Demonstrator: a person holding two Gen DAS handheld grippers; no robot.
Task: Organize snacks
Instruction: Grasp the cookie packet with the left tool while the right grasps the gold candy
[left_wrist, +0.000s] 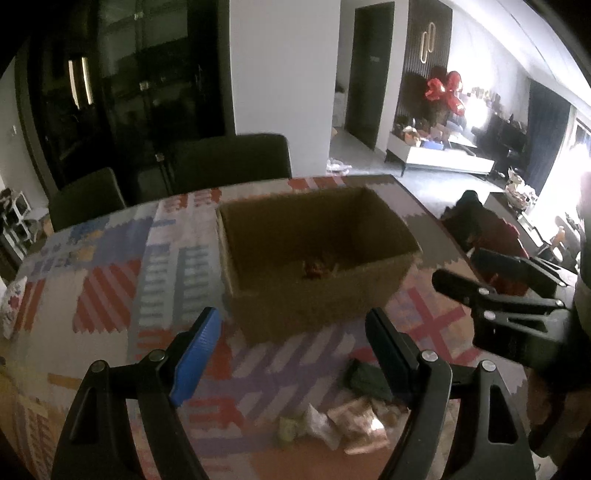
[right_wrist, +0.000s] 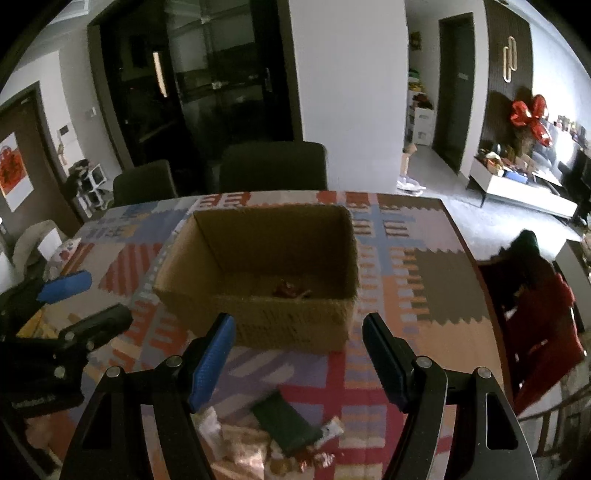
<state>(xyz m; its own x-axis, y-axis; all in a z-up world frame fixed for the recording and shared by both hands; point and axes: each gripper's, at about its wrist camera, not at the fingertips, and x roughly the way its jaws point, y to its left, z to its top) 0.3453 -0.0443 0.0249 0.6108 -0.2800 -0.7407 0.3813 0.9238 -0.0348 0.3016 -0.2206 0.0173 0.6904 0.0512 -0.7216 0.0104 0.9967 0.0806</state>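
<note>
An open cardboard box (left_wrist: 314, 295) (right_wrist: 258, 325) stands on the patterned tablecloth, with a red snack (left_wrist: 317, 267) (right_wrist: 286, 290) on its floor. Nearer than the box lies a pile of snack packets (left_wrist: 351, 424) (right_wrist: 243, 443), among them a dark green packet (left_wrist: 365, 380) (right_wrist: 284, 424). My left gripper (left_wrist: 295, 354) (right_wrist: 83, 304) hovers open and empty over the cloth between box and pile. To its right, my right gripper (right_wrist: 299, 360) (left_wrist: 469, 271) also stands open with nothing between its fingers, above the green packet.
Two dark chairs (right_wrist: 273, 166) (left_wrist: 229, 158) stand at the table's far side. The table's right edge (right_wrist: 476, 266) runs beside a chair draped in red cloth (right_wrist: 535, 314). A pale cushion (right_wrist: 37, 243) sits off the left edge.
</note>
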